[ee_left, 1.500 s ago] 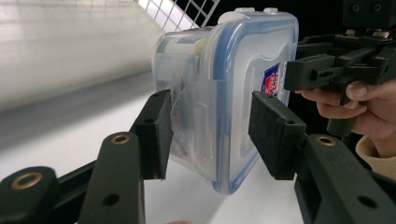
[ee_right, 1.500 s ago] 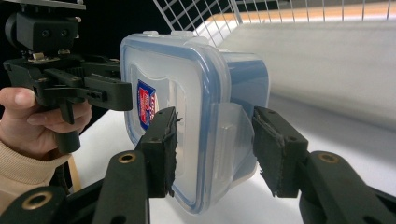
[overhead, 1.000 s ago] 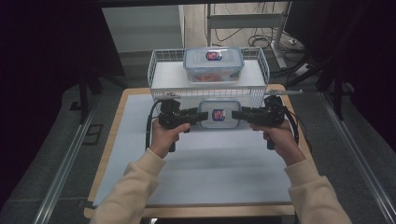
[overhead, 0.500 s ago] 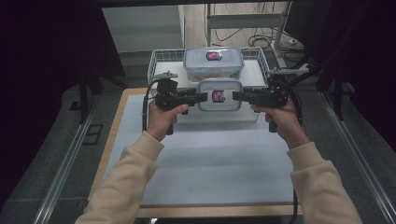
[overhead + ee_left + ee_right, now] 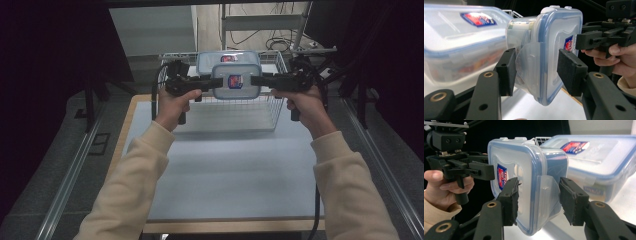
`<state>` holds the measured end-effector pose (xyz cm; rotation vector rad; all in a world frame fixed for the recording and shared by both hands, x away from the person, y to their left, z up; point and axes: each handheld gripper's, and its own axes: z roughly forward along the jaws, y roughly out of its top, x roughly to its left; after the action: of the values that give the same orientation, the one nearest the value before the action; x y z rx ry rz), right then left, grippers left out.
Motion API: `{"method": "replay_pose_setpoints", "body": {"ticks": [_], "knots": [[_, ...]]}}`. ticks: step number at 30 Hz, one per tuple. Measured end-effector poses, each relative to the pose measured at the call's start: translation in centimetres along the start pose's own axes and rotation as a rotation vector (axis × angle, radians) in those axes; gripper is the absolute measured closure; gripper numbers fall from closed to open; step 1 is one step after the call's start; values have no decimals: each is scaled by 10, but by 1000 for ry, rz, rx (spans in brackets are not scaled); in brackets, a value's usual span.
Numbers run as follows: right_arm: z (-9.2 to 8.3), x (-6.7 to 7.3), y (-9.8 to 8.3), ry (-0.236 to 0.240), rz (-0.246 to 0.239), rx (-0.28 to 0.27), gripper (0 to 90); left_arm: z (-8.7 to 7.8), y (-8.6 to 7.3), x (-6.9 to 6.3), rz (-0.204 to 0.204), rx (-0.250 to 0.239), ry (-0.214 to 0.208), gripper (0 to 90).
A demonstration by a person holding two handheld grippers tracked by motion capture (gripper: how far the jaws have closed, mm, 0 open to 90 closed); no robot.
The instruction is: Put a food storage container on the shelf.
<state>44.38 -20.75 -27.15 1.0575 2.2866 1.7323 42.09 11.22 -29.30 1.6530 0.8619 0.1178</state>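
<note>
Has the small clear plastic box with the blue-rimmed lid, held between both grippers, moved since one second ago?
Yes. The small clear box went up and away from the person: from the table before the wire basket to above its front rim.

Both arms raised, left gripper (image 5: 212, 83) and right gripper (image 5: 257, 81) clamped inward.

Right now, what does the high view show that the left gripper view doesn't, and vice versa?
High view: the table's wooden front edge and floor rails. Left gripper view: the small box's side latch, clamped between the left gripper's pads. Both: the small box, the bigger box behind it, and the right gripper.
</note>
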Motion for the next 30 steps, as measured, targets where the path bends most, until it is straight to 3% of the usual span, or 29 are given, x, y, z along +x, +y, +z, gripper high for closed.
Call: {"method": "replay_pose_setpoints", "body": {"ticks": [10, 18, 24, 30], "knots": [[8, -5, 35, -14, -7, -11, 514, 2, 37, 20, 19, -19, -17, 512], [31, -29, 61, -11, 23, -9, 507, 12, 57, 45, -14, -24, -1, 512], [44, -45, 65, -17, 51, 3, 507, 23, 62, 63, -40, -1, -2, 511], [55, -58, 65, -5, 85, 21, 506, 30, 62, 75, -96, 12, 11, 511]]}}
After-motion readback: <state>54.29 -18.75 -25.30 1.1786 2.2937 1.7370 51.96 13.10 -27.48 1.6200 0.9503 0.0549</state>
